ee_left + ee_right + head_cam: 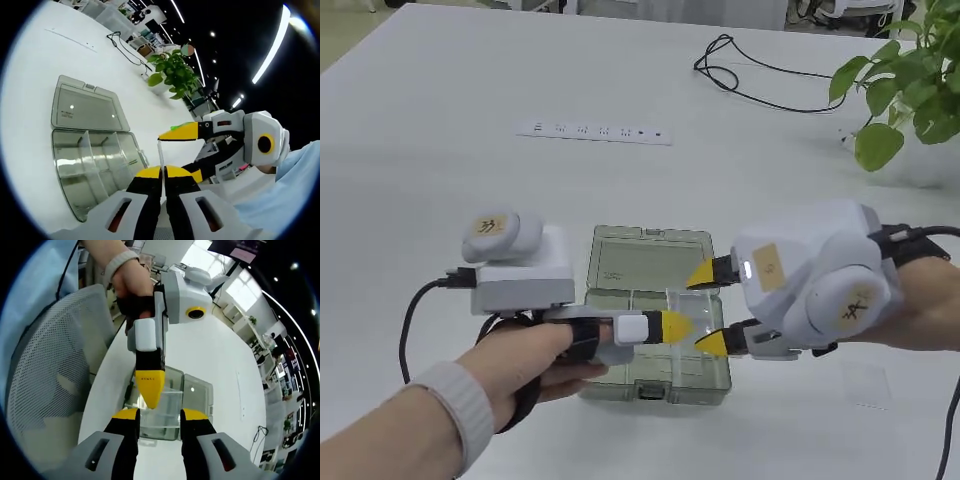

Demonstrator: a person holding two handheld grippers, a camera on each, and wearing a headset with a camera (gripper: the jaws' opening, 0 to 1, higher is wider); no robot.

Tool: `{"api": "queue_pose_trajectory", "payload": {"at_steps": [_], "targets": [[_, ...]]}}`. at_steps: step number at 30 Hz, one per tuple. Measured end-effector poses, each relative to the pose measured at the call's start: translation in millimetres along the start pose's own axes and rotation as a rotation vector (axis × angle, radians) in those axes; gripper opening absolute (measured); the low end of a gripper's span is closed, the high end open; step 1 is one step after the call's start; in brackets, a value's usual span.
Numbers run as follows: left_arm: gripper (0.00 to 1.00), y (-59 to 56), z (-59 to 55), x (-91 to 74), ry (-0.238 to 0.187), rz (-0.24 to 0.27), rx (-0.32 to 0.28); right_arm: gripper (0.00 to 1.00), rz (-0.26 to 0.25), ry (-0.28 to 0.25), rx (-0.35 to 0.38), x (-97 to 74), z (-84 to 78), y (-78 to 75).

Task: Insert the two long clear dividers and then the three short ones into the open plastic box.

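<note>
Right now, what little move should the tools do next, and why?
Probably close the right tool gently on the divider. The left tool is shut on that clear sheet above the open box. The right tool's open jaws sit either side of it, so a second grip would likely steady it before lowering.

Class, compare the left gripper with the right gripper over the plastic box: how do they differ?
The left gripper is shut; the right gripper is open. The left gripper pinches a thin clear divider; the right gripper holds nothing. Both have yellow tips and hang over the open box.
</note>
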State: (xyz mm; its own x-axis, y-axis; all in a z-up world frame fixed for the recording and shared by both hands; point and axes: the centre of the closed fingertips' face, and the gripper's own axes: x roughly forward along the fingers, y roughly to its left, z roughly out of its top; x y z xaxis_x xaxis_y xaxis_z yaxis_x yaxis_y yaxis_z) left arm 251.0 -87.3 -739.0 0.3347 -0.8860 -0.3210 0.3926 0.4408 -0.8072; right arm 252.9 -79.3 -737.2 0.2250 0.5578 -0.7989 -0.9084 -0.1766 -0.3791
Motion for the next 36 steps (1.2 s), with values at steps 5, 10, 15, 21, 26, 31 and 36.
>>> {"api": "queue_pose_trajectory", "payload": {"at_steps": [5, 10, 15, 21, 26, 31, 36], "targets": [[0.00, 0.7, 0.7, -3.5, 0.003, -0.002, 0.034, 0.35, 0.023, -0.022, 0.042, -0.9, 2.5, 0.7], [0.00, -2.1, 0.9, -7.7, 0.005, -0.014, 0.090, 0.41, 0.025, -0.057, 0.099, -8.3, 4.8, -7.5], [0.00, -5.5, 0.3, -12.5, 0.019, -0.035, 0.190, 0.40, 0.059, -0.089, 0.163, -17.9, 5.6, -13.1], [0.00, -8.7, -1.9, -17.3, 0.039, -0.063, 0.301, 0.34, 0.146, -0.125, 0.241, -27.3, 10.6, -10.8], [0.00, -13.6, -7.1, -19.5, 0.067, -0.097, 0.413, 0.30, 0.217, -0.134, 0.266, -28.3, 9.6, -11.3], [0.00, -18.6, -11.0, -21.1, 0.076, -0.130, 0.502, 0.22, 0.314, -0.148, 0.309, -30.2, 17.0, -1.3], [0.00, -22.5, -18.5, -22.7, 0.107, -0.160, 0.603, 0.15, 0.392, -0.123, 0.323, -29.9, 19.7, 9.9]]}}
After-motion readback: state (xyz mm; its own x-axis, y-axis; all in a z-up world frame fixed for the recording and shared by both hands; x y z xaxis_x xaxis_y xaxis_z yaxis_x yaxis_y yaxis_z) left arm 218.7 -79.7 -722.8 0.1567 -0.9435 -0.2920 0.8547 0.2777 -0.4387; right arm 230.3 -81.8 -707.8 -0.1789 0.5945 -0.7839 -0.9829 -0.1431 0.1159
